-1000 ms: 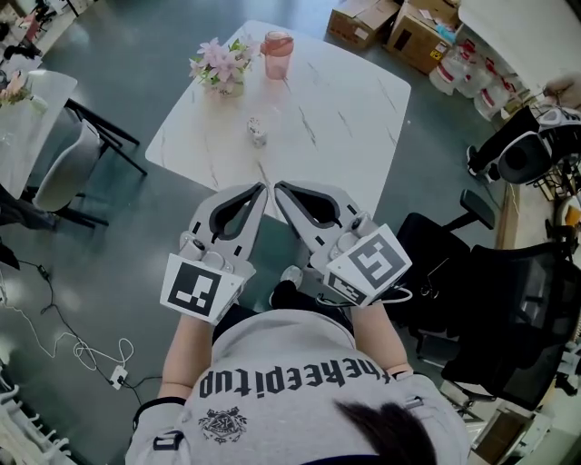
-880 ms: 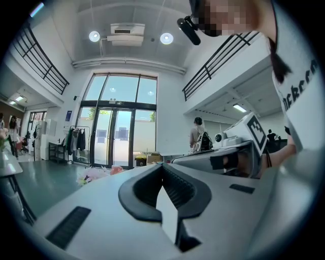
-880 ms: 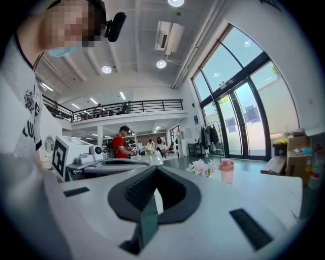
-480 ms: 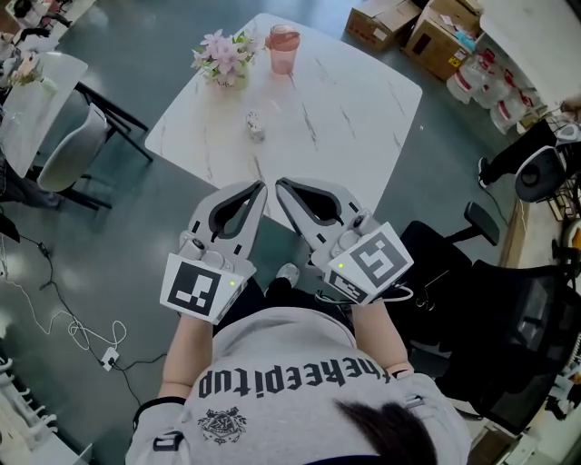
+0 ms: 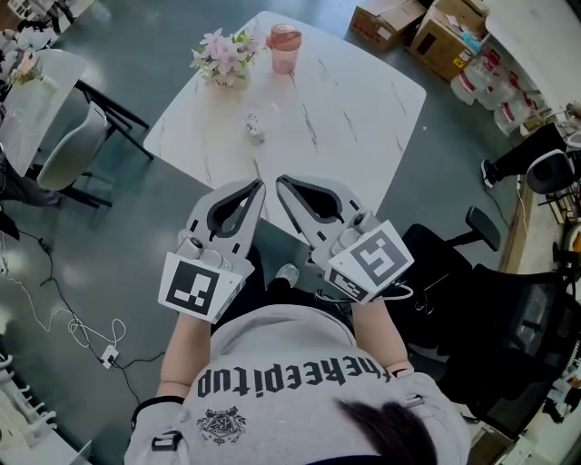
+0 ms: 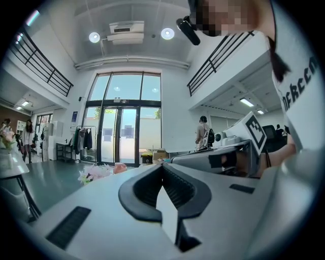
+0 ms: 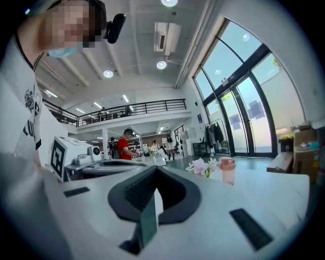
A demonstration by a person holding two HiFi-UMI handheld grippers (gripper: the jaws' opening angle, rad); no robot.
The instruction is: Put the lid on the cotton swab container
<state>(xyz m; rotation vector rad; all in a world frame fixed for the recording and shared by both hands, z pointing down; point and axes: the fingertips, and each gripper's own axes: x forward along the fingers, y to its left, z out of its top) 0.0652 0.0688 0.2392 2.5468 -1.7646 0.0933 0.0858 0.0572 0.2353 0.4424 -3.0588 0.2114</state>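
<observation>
A small pale container (image 5: 255, 130) stands on the white marble table (image 5: 345, 109); it is too small to tell a lid from its body. Both grippers hover side by side before the table's near edge, held level, tips close together. My left gripper (image 5: 260, 187) is shut with nothing in it, as its own view (image 6: 162, 165) shows. My right gripper (image 5: 280, 182) is shut and empty too (image 7: 153, 168). The container is well beyond both tips.
Pink flowers (image 5: 221, 60) and a pink cup (image 5: 283, 48) stand at the table's far side. A grey chair (image 5: 62, 163) and a second white table (image 5: 27, 100) are left, black office chairs (image 5: 508, 318) right, cardboard boxes (image 5: 399, 18) beyond.
Both grippers have edged slightly forward toward the table's near edge. Their jaws stay shut and empty.
</observation>
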